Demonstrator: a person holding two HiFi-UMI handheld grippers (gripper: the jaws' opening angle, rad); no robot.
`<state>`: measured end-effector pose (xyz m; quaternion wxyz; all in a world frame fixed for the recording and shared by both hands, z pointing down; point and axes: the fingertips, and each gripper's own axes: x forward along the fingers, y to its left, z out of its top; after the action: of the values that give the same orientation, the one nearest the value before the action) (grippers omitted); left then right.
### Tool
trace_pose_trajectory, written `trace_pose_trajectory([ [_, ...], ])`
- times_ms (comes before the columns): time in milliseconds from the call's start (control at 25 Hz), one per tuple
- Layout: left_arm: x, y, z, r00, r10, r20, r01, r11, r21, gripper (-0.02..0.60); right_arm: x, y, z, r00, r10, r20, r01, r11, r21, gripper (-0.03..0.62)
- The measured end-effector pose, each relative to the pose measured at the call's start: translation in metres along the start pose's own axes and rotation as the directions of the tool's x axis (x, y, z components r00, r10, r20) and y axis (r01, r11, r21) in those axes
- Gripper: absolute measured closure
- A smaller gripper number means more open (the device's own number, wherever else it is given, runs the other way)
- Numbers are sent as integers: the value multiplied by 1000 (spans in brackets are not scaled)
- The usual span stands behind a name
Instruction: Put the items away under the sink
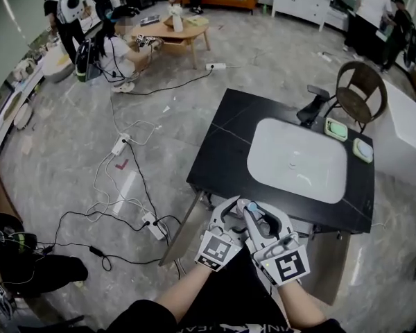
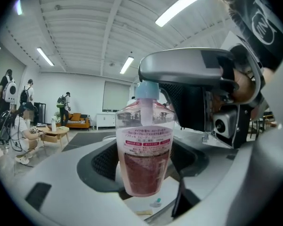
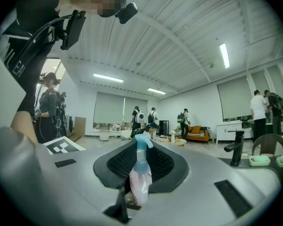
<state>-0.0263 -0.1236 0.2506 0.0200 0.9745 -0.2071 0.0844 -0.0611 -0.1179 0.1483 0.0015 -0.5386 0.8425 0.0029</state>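
1. The bottle (image 2: 144, 154), a clear one with a pale blue pump top, a pink label and dark reddish liquid low in its body, is held upright in the air. It rests on no surface.
2. The jaws of the right gripper (image 1: 262, 220) are seen part-closed and clamped on the bottle's narrow sides. The bottle also stands between the jaws of the left gripper (image 1: 230, 210), which appear pressed on it too. The two grippers are held close together, meeting at the bottle.
3. In the head view the bottle is carried just in front of the near edge of the black worktop (image 1: 225, 141), below the white sink (image 1: 298, 161).
4. A slanted panel (image 1: 182, 231) under the worktop's near corner is judged to be an opened cupboard door. The space under the sink is hidden, so it cannot be told whether anything has been stowed there.
5. This bottle is judged as picked up but not yet put away; lowering it into the cupboard and releasing it are left.
6. Two green dishes (image 1: 336, 128) beside the black tap (image 1: 312, 106) are seen on the worktop's far side. Whether they count among the items cannot be told.
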Motion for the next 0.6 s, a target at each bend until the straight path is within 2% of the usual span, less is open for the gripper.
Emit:
trace_pose_trajectory([
  [160,-21,-41,-15,998,-69,-13,69,998,-1,245,-37,22,-10,998,-63,-14,63,998,5,520],
  [360,-35,-80,-38,989,-139,-46,139,990,0,245,-71,41,-28,994,-101,-36,101,995,-5,519],
  [600,-37,-106,-55,980,-183,-78,184,983,2,245,-95,44,-43,990,-131,-50,132,991,22,519],
])
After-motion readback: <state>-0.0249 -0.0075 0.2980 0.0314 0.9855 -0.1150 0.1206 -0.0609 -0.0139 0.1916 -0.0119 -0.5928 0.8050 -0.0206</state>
